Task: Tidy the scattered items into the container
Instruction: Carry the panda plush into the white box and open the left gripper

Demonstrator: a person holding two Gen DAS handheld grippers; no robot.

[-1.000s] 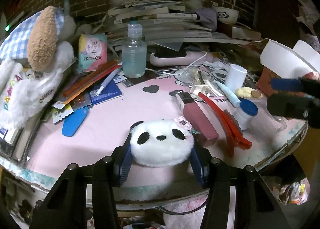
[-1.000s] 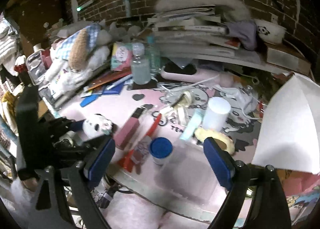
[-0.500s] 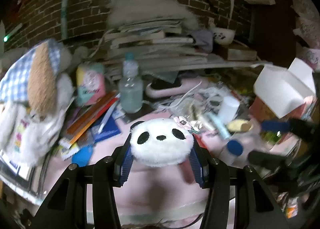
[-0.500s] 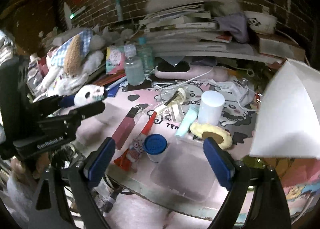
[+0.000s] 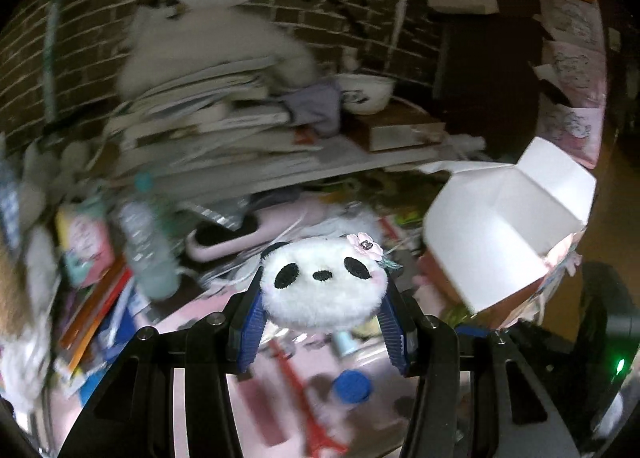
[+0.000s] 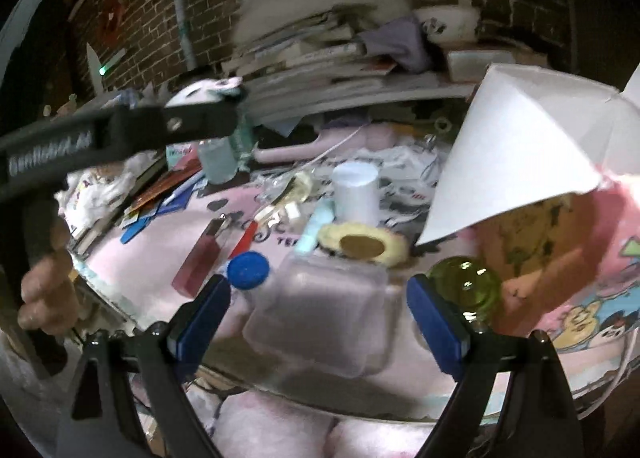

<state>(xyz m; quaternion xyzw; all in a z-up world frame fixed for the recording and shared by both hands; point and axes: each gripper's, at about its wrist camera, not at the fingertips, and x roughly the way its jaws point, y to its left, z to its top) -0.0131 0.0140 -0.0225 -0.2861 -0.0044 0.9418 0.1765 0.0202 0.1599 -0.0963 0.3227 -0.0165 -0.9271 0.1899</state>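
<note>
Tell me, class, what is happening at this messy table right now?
A person is tidying a cluttered pink table with two hand-held tongs. The left tongs grip a fluffy panda toy, lifted clear of the table and pointed toward the open white box on the right. The right tongs are open and empty, hovering over a clear plastic case. A blue-capped jar, a red clip and other bits remain scattered.

Pink printed table mat (image 6: pixel 160 250): ahead of right gripper (image 6: pixel 316 316) lie clear plastic box (image 6: pixel 320 318), blue-capped jar (image 6: pixel 248 272), white cylinder (image 6: pixel 355 194), maroon rectangular tube (image 6: pixel 200 258).
</note>
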